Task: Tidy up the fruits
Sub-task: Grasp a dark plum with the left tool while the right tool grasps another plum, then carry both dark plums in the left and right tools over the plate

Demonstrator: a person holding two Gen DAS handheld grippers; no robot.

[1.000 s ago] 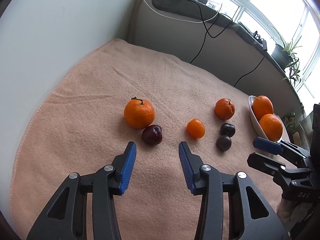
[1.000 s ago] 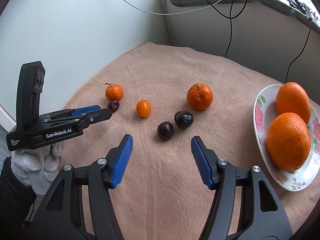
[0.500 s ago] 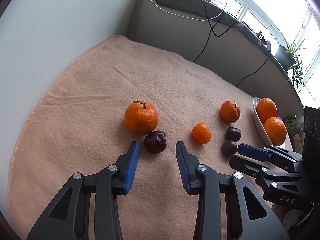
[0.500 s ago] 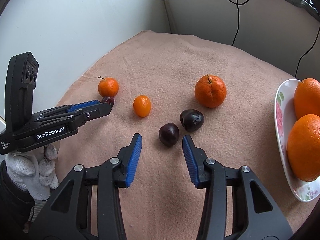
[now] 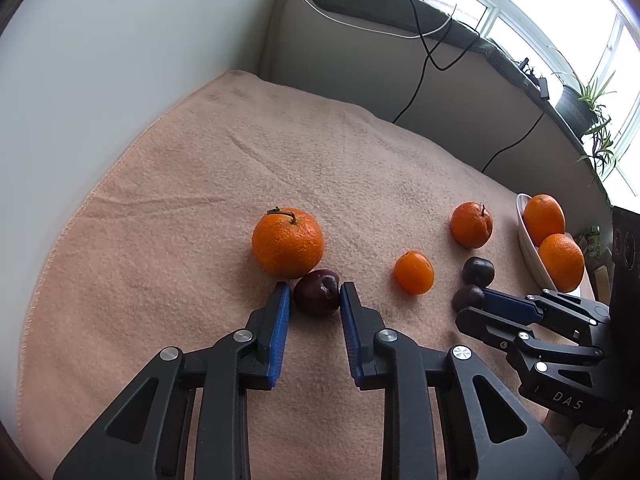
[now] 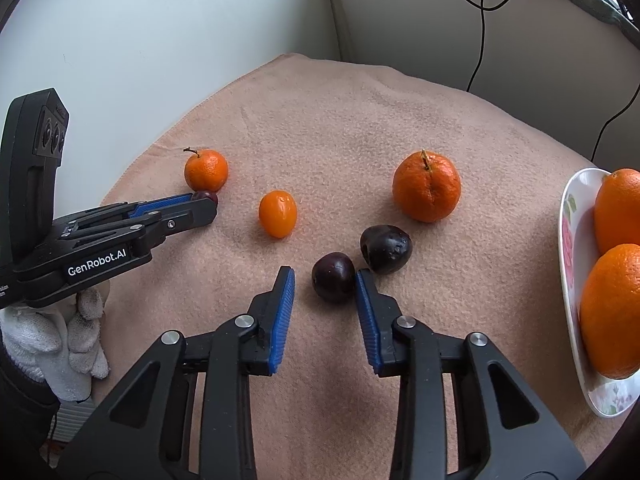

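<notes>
Fruits lie on a peach towel (image 5: 200, 184). My left gripper (image 5: 314, 294) has its blue pads on both sides of a dark red plum (image 5: 317, 298), which rests on the towel beside a stemmed orange (image 5: 287, 242). My right gripper (image 6: 325, 280) is open around another dark plum (image 6: 333, 282); its right pad touches the plum and its left pad stands apart. A second dark plum (image 6: 386, 248) lies just behind. A small orange kumquat (image 6: 277, 213) and a mandarin (image 6: 426, 186) lie farther back.
A white flowered plate (image 6: 570, 264) at the right holds two big oranges (image 6: 612, 308). A grey wall runs along the left, and a ledge with black cables (image 5: 420, 64) stands behind the towel. A potted plant (image 5: 588, 100) stands on the windowsill.
Both grippers moved forward and down, and their jaws narrowed. The left pads now flank the dark red plum; the right pads now flank the near dark plum.
</notes>
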